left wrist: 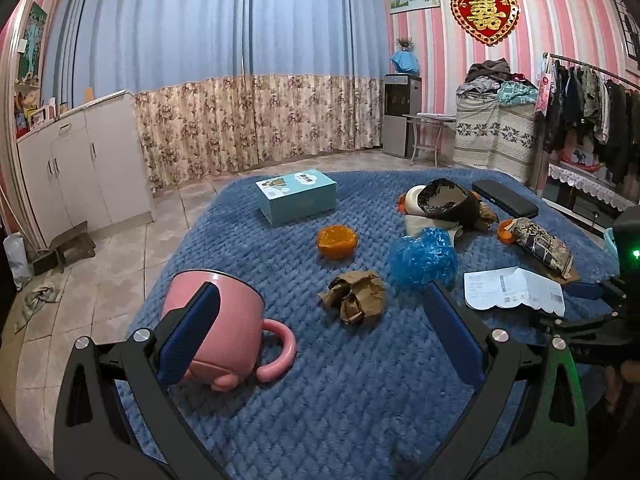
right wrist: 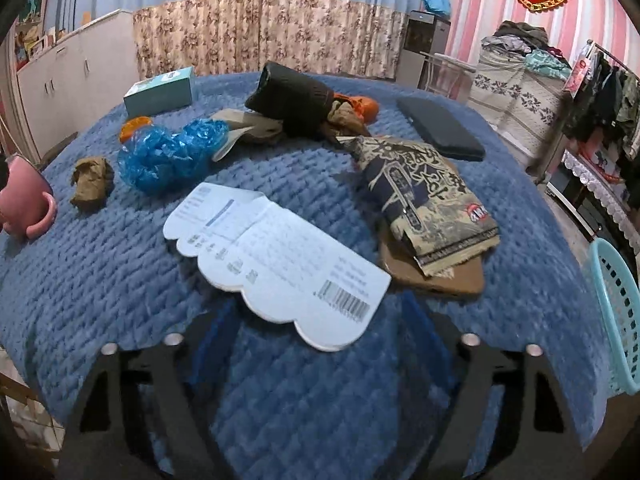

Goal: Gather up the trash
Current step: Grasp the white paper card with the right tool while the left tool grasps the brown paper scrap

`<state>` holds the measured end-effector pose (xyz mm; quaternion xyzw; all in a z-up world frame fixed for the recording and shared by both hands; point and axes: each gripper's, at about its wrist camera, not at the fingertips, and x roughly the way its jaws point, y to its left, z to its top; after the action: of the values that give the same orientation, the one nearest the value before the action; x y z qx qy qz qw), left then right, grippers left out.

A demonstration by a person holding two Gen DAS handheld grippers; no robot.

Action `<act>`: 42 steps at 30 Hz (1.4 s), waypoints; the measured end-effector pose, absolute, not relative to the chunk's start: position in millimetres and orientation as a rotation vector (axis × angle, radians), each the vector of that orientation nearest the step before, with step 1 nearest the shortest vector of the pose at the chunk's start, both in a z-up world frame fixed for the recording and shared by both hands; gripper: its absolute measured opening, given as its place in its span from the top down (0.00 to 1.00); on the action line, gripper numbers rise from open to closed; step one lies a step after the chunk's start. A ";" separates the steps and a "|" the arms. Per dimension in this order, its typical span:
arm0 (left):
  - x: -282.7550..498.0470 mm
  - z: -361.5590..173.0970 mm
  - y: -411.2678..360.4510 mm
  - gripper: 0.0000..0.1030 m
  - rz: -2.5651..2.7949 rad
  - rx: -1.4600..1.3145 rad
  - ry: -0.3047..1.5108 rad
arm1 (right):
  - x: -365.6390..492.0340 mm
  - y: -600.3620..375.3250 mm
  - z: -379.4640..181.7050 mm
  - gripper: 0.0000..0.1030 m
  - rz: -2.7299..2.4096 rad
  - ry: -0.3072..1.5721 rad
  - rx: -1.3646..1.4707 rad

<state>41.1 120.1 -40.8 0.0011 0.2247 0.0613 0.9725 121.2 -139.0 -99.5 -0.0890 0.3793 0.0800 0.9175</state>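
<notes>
Trash lies on a blue quilted cloth (left wrist: 328,392): a crumpled brown paper (left wrist: 354,297), a crumpled blue plastic bag (left wrist: 423,259), an orange peel (left wrist: 337,241), a white paper slip (left wrist: 514,290), a patterned snack packet (left wrist: 542,247) and a black bag (left wrist: 448,199). My left gripper (left wrist: 324,330) is open above the cloth, just short of the brown paper. My right gripper (right wrist: 316,348) is open, its fingers at either side of the near edge of the white slip (right wrist: 276,256). The snack packet (right wrist: 424,196) lies on brown card (right wrist: 440,276).
A pink mug (left wrist: 218,320) stands by my left finger. A teal box (left wrist: 296,195) and a black case (left wrist: 506,198) lie at the far side. A teal basket (right wrist: 618,312) stands at the table's right edge. Cabinets, curtains and a clothes rack surround the table.
</notes>
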 end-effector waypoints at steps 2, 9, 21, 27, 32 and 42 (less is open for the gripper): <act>41.1 -41.9 119.9 0.05 0.127 0.007 0.452 | 122.2 -140.5 -96.4 0.39 0.171 0.771 -0.175; 43.0 -42.8 112.3 0.05 0.111 0.019 0.453 | 126.6 -142.4 -83.2 0.69 0.240 0.735 -0.134; 55.2 -50.5 97.7 0.05 0.068 -0.007 0.513 | 124.8 -169.1 -65.5 0.95 0.215 0.665 -0.084; 80.6 -60.4 90.5 0.05 0.065 -0.001 0.561 | 122.0 -196.1 -59.4 0.98 0.179 0.649 -0.027; 106.5 -67.1 88.6 0.14 0.061 -0.021 0.616 | 119.0 -205.0 -61.5 0.98 0.169 0.645 -0.008; 150.3 -89.2 93.6 0.39 0.083 -0.036 0.780 | 114.1 -223.9 -52.1 0.99 0.145 0.612 0.028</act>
<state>150.3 93.6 -89.2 -0.0173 0.3800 0.0404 0.9239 114.1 -223.9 -52.1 0.0139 0.3009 0.0714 0.9509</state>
